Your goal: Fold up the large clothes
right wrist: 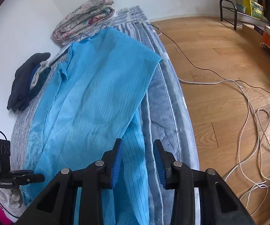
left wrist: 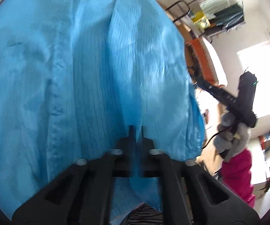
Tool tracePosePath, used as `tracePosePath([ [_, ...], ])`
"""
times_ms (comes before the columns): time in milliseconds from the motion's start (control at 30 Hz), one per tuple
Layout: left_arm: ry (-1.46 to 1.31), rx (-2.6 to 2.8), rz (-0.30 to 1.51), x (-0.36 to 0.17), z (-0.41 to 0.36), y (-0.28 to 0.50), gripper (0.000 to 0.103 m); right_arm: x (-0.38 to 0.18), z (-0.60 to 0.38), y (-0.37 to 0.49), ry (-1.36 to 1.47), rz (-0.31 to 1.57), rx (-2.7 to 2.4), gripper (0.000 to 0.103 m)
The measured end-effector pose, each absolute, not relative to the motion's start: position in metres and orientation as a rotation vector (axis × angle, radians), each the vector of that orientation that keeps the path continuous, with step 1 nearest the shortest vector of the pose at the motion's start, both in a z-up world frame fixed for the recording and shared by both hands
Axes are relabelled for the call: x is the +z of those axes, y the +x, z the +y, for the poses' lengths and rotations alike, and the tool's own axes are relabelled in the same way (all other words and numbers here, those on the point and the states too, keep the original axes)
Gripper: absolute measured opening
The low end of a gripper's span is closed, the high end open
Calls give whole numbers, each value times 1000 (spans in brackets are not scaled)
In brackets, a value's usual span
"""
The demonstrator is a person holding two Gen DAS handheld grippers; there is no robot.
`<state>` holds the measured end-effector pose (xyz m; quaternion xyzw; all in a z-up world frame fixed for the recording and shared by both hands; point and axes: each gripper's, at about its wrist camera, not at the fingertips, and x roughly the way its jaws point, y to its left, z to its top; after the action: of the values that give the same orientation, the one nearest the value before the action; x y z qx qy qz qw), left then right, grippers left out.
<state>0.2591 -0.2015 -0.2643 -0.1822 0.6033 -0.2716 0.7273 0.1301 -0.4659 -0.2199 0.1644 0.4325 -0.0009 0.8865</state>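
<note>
Blue garment (right wrist: 90,97): large, thin, pinstriped, spread lengthwise over the striped bed cover (right wrist: 159,101). One side panel is folded in across the body, its edge running diagonally. A narrow strip, a sleeve or a hem end by the look of it, trails toward the near edge of the bed.

Left gripper (left wrist: 136,129): jaws closed on a pinch of the blue fabric, which rises in a ridge and runs down between them. Cloth fills nearly the whole left wrist view, so it is lifted close to the camera there.

Right gripper (right wrist: 137,146): jaws partly apart with nothing clamped. The trailing strip lies below and between them; the pads do not press on it. A gloved hand (left wrist: 228,136) carries this tool, pink sleeve (left wrist: 238,176) behind it.

Step, as I judge it: mid-fold along the length, left side holding while the right has no hold yet.

Next move likely calls for the right jaws to descend on the trailing strip near its edge, catching one layer only, then both hands carry together so the panel lands flat.

Around: floral quilt (right wrist: 86,16) and a dark clothes pile (right wrist: 26,80) near the wall, cables (right wrist: 247,112) on the wooden floor (right wrist: 209,46).
</note>
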Motion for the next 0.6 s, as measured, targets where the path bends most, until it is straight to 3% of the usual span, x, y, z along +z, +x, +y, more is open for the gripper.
tracePosePath([
  [233, -523, -485, 1178, -227, -145, 247, 0, -206, -458, 121, 228, 871, 50, 37],
  [333, -566, -440, 1157, -224, -120, 244, 0, -209, -452, 126, 170, 884, 64, 43],
  [567, -623, -422, 1126, -230, -89, 238, 0, -222, -422, 151, -25, 917, 74, 45],
  [600, -636, -430, 1141, -236, -87, 239, 0, -223, -416, 157, -56, 912, 78, 50],
])
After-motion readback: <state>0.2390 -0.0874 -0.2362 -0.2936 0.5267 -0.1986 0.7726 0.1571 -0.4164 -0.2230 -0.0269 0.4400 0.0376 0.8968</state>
